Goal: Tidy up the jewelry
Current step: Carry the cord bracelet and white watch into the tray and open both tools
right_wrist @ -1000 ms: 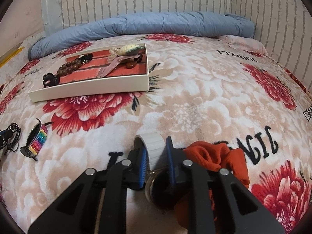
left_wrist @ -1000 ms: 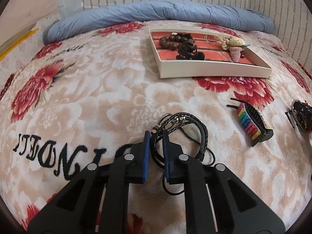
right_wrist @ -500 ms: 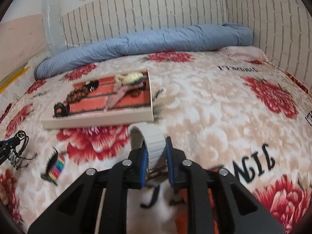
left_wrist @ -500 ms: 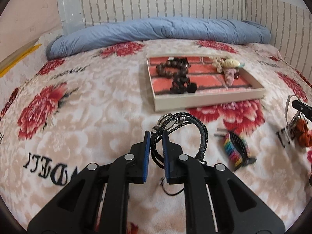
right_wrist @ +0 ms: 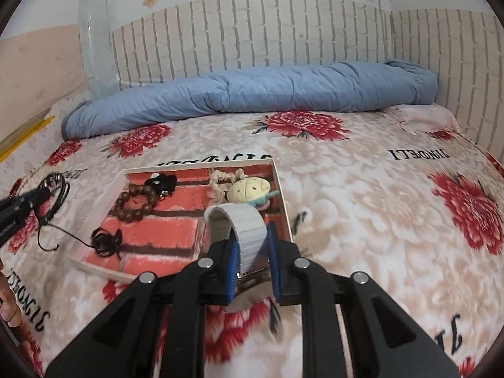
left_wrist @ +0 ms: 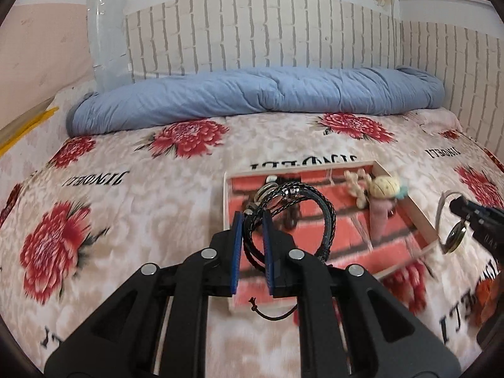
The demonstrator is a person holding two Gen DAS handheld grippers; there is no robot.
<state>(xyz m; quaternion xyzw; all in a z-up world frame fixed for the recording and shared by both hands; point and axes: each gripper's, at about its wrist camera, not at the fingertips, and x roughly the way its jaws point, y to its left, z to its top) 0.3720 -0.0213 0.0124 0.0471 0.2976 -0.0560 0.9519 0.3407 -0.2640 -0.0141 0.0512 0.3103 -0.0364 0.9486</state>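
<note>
Two grippers held over a jewelry tray on a floral bed

A rose-print blanket (right_wrist: 362,189) covers the bed, with a rolled blue quilt (right_wrist: 252,94) against the brick-pattern wall. The left gripper (left_wrist: 252,236) pinches a black braided bracelet (left_wrist: 296,201) above the white-rimmed tray (right_wrist: 280,189); the right gripper (right_wrist: 252,245) clamps a white watch strap (right_wrist: 244,230) (wooden beads (right_wrist: 132,204) lie inside the tray).

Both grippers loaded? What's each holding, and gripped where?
Yes. Left gripper pinches the black braided bracelet across its cords near the metal clasp. Right gripper clamps the white watch by its strap, case hanging below.
</note>
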